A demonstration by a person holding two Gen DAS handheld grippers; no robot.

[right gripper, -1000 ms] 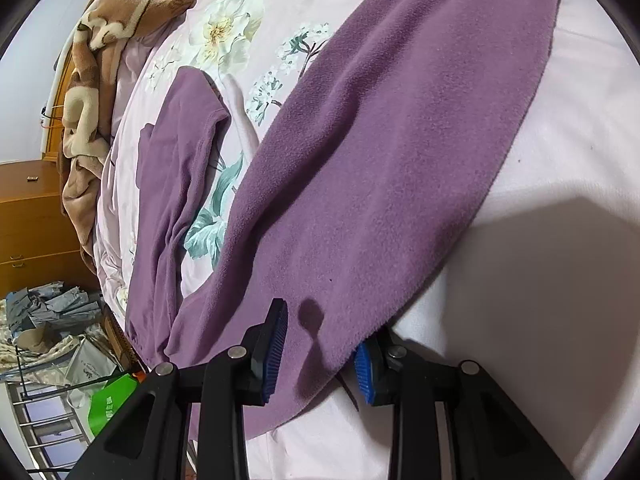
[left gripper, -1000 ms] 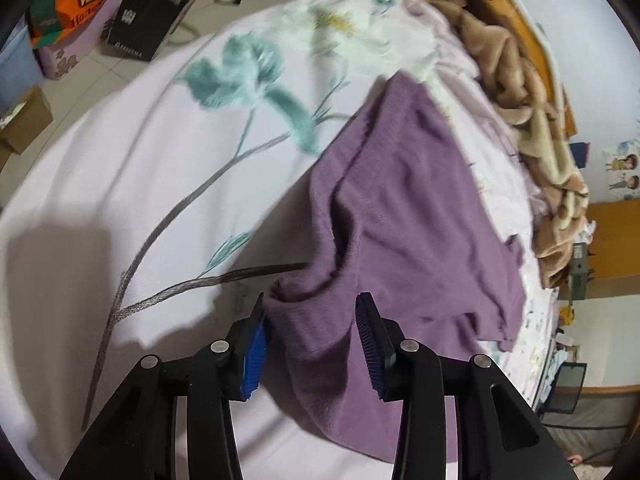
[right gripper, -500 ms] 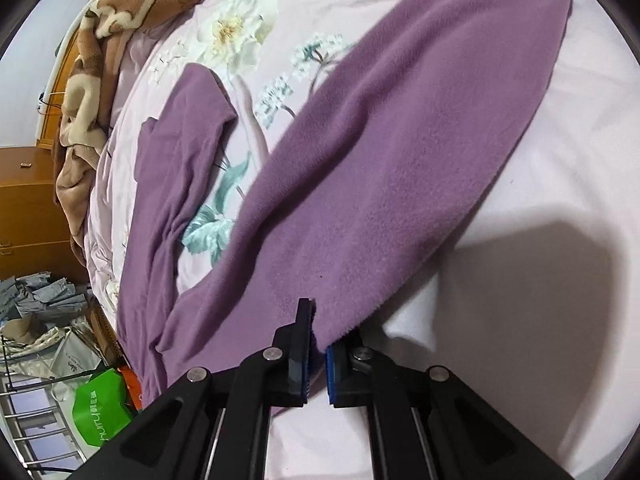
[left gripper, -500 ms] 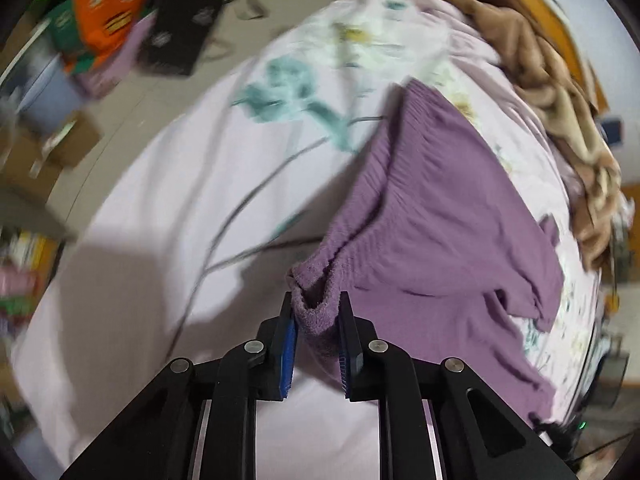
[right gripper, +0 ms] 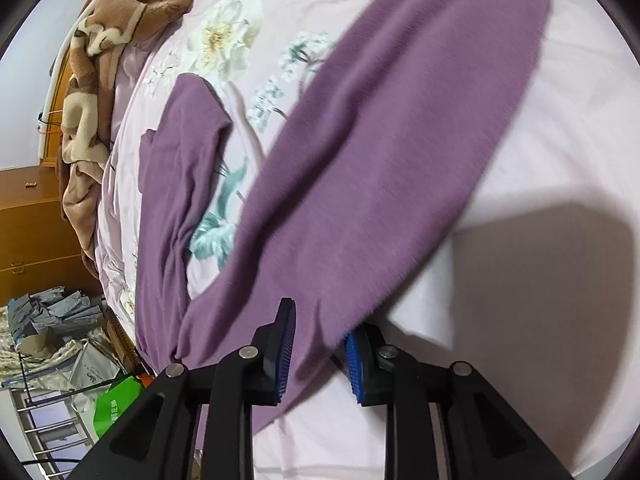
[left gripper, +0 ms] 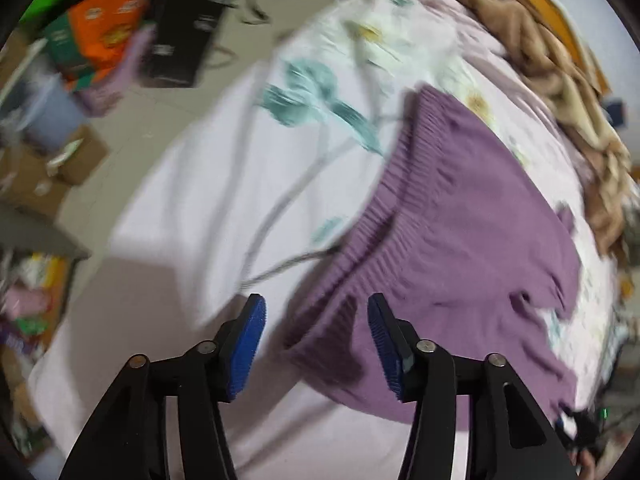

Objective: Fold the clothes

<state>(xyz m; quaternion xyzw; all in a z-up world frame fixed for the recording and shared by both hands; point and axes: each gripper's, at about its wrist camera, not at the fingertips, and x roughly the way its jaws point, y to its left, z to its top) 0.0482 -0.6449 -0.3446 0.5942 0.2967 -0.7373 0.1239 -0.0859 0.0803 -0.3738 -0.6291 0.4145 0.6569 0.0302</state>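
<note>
Lying spread on the floral bedsheet (left gripper: 224, 184), the purple trousers (left gripper: 460, 240) run lengthwise away from both of my tongs toward the brown blanket (left gripper: 572, 92) heaped at the far side of the bed. In my left view their ribbed waistband runs from near my pads up toward the teal flower print, and the body of the garment stretches off to the right. My left gripper (left gripper: 316, 340) has its jaws opening, standing apart above the waistband corner; the cloth sits in the gap between the blue pads but neither pad presses on it. In my right view one wide leg (right gripper: 400, 152) slants from the lower left up to the upper right, and the other leg (right gripper: 180, 168) lies beside it on the left, with flowered sheet showing between them. My right gripper (right gripper: 320, 352) is opening too, its pads on either side of the leg's edge, the fabric loose between them. The left view is blurred.
</note>
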